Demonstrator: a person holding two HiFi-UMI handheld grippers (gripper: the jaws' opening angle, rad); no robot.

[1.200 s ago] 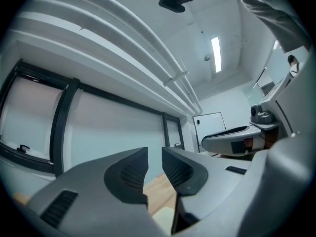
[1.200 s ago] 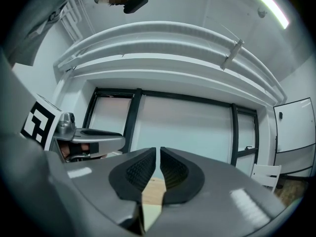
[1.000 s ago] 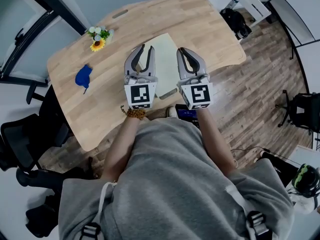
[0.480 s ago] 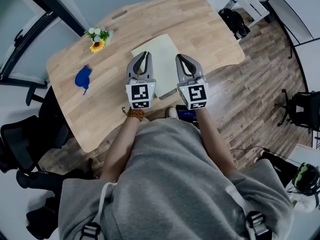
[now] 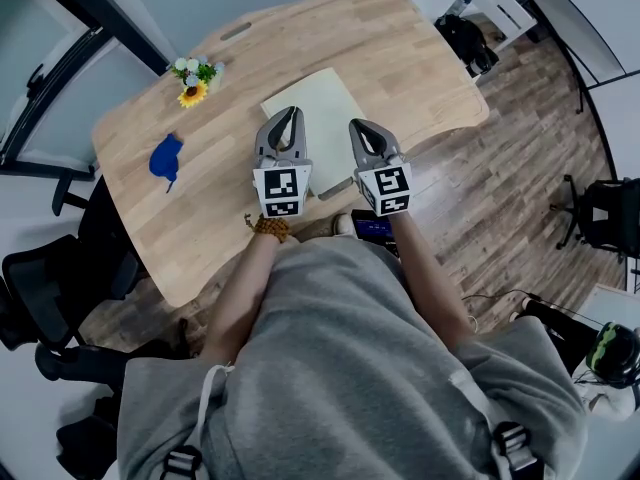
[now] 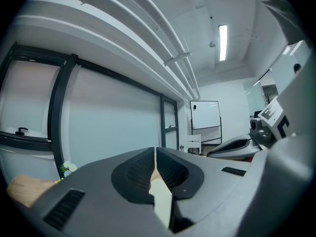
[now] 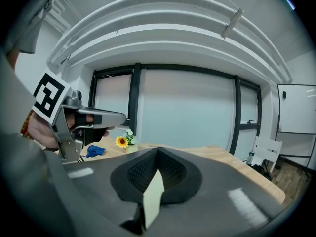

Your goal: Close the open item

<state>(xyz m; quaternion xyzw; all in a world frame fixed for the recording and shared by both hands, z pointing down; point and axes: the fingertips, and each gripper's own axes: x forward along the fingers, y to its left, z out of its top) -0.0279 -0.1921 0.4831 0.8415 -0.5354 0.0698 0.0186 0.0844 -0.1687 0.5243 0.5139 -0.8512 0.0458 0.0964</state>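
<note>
A flat pale yellow-green item lies closed-looking in the middle of the wooden table, a grey edge showing at its near side. My left gripper hovers over the item's left edge, jaws shut with nothing between them. My right gripper hovers over its right edge, also shut and empty. In the left gripper view the pads meet and a strip of the pale item shows below them. The right gripper view shows the same: gripper, pale item.
A small sunflower bunch and a blue cloth sit at the table's left. Black chairs stand at the left, another chair and a bag on the wood floor at the right. The table's near edge lies under my wrists.
Both grippers have sunk toward the table and the pale item. The left jaws, parted a second ago, have come together; the right jaws have also closed fully.
</note>
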